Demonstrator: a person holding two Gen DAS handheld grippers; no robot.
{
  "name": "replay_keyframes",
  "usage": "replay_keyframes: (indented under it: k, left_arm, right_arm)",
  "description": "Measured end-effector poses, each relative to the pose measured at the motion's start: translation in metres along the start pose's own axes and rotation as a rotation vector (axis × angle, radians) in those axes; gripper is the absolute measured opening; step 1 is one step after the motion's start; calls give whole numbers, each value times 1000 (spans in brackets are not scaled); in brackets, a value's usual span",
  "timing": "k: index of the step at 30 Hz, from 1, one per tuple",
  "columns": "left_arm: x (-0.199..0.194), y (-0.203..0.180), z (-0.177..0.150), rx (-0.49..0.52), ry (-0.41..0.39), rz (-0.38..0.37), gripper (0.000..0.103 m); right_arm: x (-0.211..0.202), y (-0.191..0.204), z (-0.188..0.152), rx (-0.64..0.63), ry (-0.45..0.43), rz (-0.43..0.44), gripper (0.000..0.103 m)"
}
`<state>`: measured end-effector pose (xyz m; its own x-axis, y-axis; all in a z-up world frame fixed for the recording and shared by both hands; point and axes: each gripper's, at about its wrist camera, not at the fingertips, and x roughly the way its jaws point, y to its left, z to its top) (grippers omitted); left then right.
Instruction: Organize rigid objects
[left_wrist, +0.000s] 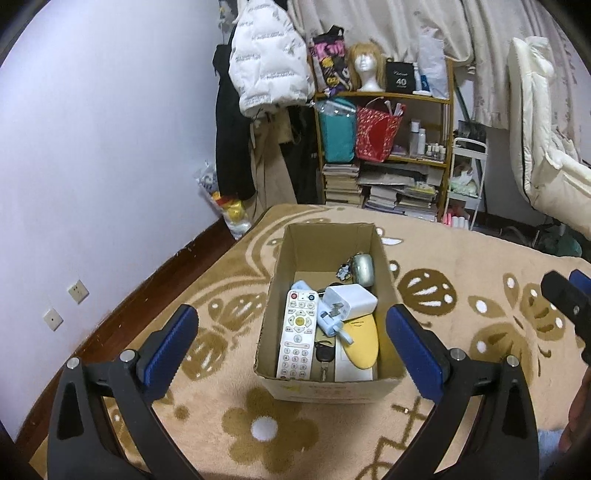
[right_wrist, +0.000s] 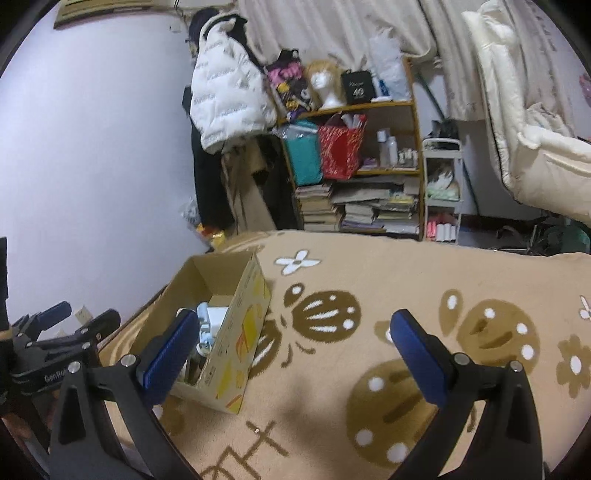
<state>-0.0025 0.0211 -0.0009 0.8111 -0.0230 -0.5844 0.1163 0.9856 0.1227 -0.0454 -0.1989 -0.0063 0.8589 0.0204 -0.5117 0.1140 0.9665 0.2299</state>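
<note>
Obs.: cardboard box (left_wrist: 325, 306) sat at the centre of the left wrist frame, on a beige blanket (left_wrist: 229, 417) with brown flower and butterfly pattern. Inside the box lay a white remote control (left_wrist: 297, 334) along its left wall, a white charger block (left_wrist: 351, 301) at the middle, a yellow oval object (left_wrist: 364, 341) lower right, a dark car key (left_wrist: 324, 356) at the bottom edge, a pale blue item (left_wrist: 301, 285) above the remote, and a round silver-grey piece (left_wrist: 363, 267) with a small charm toward the far end.

Left gripper (left_wrist: 291, 343) hovered in front of the box, tongs spread wide, nothing between them. Right gripper (right_wrist: 295, 354) likewise gaped wide and empty over bare blanket, the box at lower left of its frame.

Judgement: collecting appeared largely or wholly done. No loose rigid item showed on the blanket in either view; both tools were empty. What might remain is tidying the contents, which lay jumbled and overlapping. Parts of the blanket fell outside both frames, so stray items cannot be ruled out.

Room: lilac wall (left_wrist: 92, 147) at left, dark wood floor strip below it. A wooden shelf unit (left_wrist: 384, 147) in the upper middle held bags, bottles, stacked books and a wigged mannequin head; a white puffer jacket (left_wrist: 266, 55) hung beside it. Pale curtains ran across the top right.
</note>
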Motion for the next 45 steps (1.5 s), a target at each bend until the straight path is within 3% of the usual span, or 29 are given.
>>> replay_keyframes:
  k: [16, 23, 45]
  left_arm:
    - [-48, -8, -16, 23, -79, 64, 101]
    - [-60, -12, -17, 40, -123, 49, 101]
    - [-58, -21, -16, 63, -132, 27, 101]
  right_arm:
    - [-50, 11, -5, -41, -111, -10, 103]
    - [-58, 13, -8, -43, -123, -11, 103]
    - [-51, 21, -12, -91, -103, -33, 103]
